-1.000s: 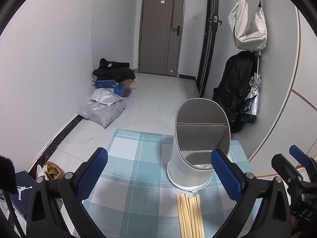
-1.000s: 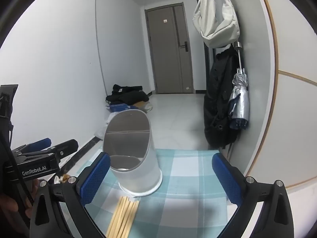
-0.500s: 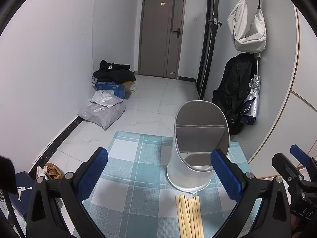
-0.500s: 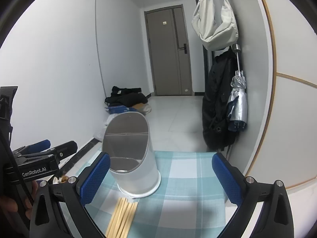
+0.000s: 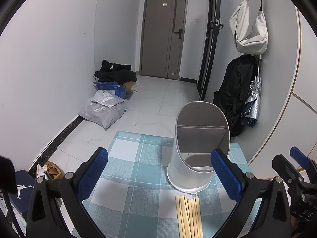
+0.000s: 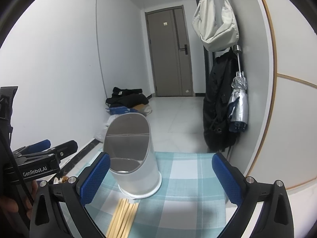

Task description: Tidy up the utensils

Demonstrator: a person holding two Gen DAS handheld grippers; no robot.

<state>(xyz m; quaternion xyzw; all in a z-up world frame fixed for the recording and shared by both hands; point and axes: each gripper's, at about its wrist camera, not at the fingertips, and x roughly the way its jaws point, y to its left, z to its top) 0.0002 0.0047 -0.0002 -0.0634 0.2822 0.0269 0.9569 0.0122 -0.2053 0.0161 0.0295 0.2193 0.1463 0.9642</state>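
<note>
A white utensil holder (image 5: 196, 154) with grey inner dividers stands upright on a blue-and-white checked tablecloth (image 5: 138, 174). It also shows in the right wrist view (image 6: 132, 158). A bundle of several wooden chopsticks (image 5: 189, 216) lies flat on the cloth just in front of the holder, and also shows in the right wrist view (image 6: 122, 216). My left gripper (image 5: 159, 175) is open and empty, held above the cloth. My right gripper (image 6: 160, 176) is open and empty, to the right of the left one.
The table edge drops to a white tiled floor (image 5: 154, 103). Plastic bags (image 5: 105, 111), a blue box and dark clothes lie by the left wall. A black coat (image 6: 218, 107), an umbrella and a white bag (image 6: 216, 23) hang on the right wall.
Both grippers have shifted only slightly; the right wrist view has dropped a little. The holder and chopsticks have not moved.
</note>
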